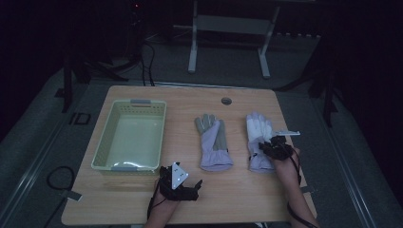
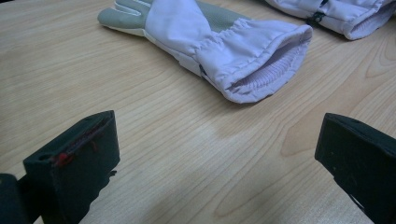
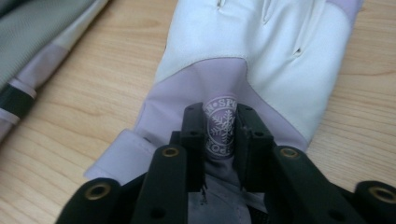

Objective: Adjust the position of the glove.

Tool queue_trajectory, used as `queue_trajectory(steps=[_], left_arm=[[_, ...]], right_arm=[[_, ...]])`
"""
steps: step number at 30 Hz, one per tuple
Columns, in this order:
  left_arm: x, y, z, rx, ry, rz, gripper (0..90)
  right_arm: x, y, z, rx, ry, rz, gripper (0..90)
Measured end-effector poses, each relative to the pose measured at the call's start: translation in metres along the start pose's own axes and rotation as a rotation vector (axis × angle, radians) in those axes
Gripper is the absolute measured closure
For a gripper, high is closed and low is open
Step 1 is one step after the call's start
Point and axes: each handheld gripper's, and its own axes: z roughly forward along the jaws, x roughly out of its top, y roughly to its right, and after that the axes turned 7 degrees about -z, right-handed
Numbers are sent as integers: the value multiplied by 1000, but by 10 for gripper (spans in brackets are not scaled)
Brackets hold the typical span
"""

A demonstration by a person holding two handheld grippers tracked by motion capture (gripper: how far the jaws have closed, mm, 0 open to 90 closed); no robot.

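Note:
Two lilac and white ski gloves lie on the wooden table. The left glove (image 1: 213, 141) lies palm up with grey pads, its cuff (image 2: 261, 65) toward me. The right glove (image 1: 259, 137) lies back up. My right gripper (image 3: 219, 130) is shut on a pinched fold of that glove's lilac fabric, a snowflake logo showing between the jaws. My left gripper (image 1: 187, 187) rests open near the table's front edge, its jaws wide apart and empty, a short way from the left glove's cuff.
A pale green plastic basket (image 1: 107, 142) stands empty at the left of the table (image 1: 237, 199). A round cable hole (image 1: 226, 100) sits near the far edge. A white stand (image 1: 228, 28) is on the floor behind.

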Motion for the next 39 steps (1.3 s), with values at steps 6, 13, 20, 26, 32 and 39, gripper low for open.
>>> queue_trajectory(steps=[6,13,20,26,32,39], left_arm=[[0,0,0,0,0,0,0],[0,0,0,2,0,2,0],[0,0,0,2,1,4,0],[0,0,0,3,1,6,0],[0,0,0,4,1,8,0],[0,0,-1,1,4,5,0]], right_arm=[[6,-1,-12,13,5,40,786],[25,-1,-36,12,42,52,793],[48,-2,-65,8,85,41,796],[67,-9,-82,-4,107,29,795],[86,-24,-93,-4,119,6,795],[104,-49,-98,30,136,-20,795]])
